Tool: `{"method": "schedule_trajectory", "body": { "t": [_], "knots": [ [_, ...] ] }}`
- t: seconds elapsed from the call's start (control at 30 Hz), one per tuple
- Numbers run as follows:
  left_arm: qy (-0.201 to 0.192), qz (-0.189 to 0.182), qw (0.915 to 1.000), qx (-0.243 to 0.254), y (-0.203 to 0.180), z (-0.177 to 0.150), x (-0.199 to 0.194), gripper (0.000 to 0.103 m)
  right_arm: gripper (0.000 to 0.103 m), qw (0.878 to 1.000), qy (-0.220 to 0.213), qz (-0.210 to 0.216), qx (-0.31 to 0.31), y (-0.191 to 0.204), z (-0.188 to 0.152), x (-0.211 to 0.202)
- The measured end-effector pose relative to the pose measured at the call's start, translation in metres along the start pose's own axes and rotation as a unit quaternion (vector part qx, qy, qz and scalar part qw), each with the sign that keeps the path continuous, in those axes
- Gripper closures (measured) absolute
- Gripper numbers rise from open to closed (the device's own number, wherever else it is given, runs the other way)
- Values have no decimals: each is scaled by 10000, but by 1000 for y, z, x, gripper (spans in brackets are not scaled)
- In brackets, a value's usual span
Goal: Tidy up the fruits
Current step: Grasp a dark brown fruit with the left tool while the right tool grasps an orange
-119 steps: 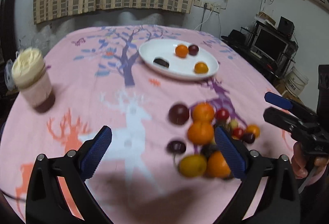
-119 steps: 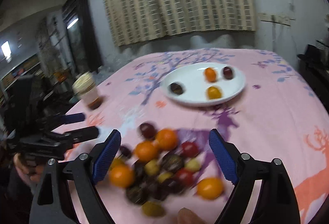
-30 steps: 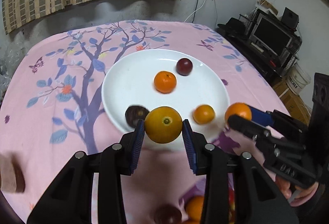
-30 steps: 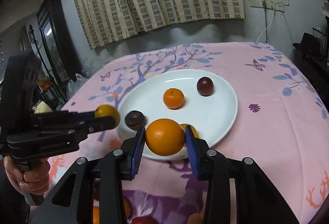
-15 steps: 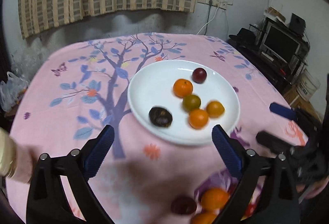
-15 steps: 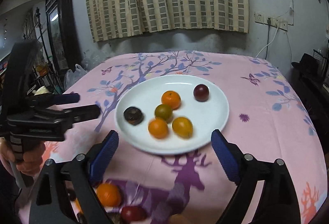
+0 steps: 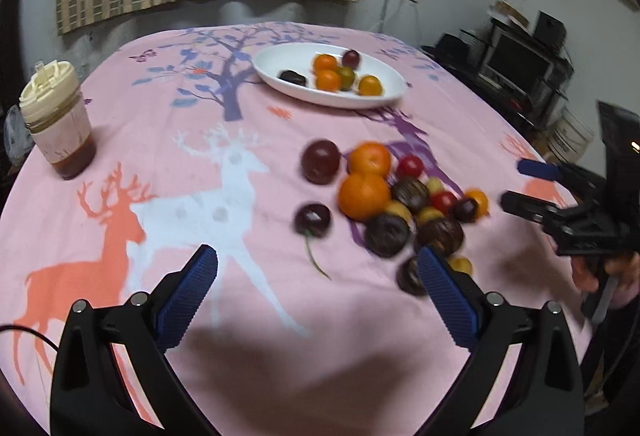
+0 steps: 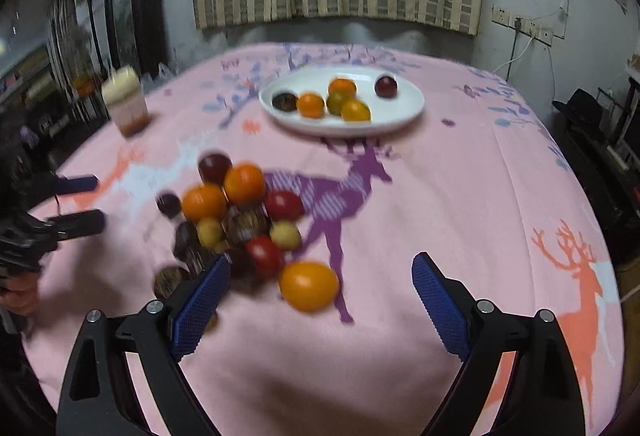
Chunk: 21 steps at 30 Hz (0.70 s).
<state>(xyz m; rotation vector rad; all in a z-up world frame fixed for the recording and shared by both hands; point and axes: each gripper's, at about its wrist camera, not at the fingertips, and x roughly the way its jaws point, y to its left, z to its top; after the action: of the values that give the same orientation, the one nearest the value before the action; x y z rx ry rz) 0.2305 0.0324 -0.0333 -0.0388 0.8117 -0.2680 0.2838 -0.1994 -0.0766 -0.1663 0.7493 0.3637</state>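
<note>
A white plate (image 7: 280,80) (image 8: 400,116) at the far side of the pink cloth holds several fruits: oranges, a plum and a dark one. Nearer lies a loose pile of fruit (image 7: 384,196) (image 8: 236,212): oranges, plums, cherries and small yellow and red ones. My left gripper (image 7: 316,254) hangs open and empty just in front of the pile's left side. My right gripper (image 8: 320,262) is also wide, its jaws closing slightly, with nothing pressed. A yellow-orange fruit (image 8: 308,286) lies on the cloth between its fingers, untouched. Each gripper shows in the other's view (image 7: 520,184) (image 8: 86,202).
A lidded cup (image 7: 56,120) (image 8: 126,104) with a brown drink stands at the table's left. A round table under a pink deer-print cloth (image 7: 200,196) fills both views. Shelves with a monitor (image 7: 516,64) stand at the right, and curtains hang behind.
Both grippers held an orange over the plate a second ago. They opened, left the oranges on the plate, and drew back toward the loose pile near the front.
</note>
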Motion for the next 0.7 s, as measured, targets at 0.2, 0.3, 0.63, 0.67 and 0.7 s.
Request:
{"method": "schedule_trajectory", "body": {
  "t": [0.2,0.3,0.63,0.67,0.7],
  "knots": [
    [-50,-333,9991,273,-16,-15,-1,5,39,9974,665,-36,-257,3,-14,28],
    [48,-409,9988,251,-17,-16,3,5,39,9968,730,16,-315,7,-16,35],
    [134,-563,9976,393,-24,-18,6,7,64,9982,556,117,-184,6,-9,49],
    [170,-638,9967,462,-27,-19,8,10,64,9985,501,223,5,0,-9,48],
    [231,-714,9958,532,-30,-20,10,24,64,9986,424,254,161,-5,-8,44]
  ]
}}
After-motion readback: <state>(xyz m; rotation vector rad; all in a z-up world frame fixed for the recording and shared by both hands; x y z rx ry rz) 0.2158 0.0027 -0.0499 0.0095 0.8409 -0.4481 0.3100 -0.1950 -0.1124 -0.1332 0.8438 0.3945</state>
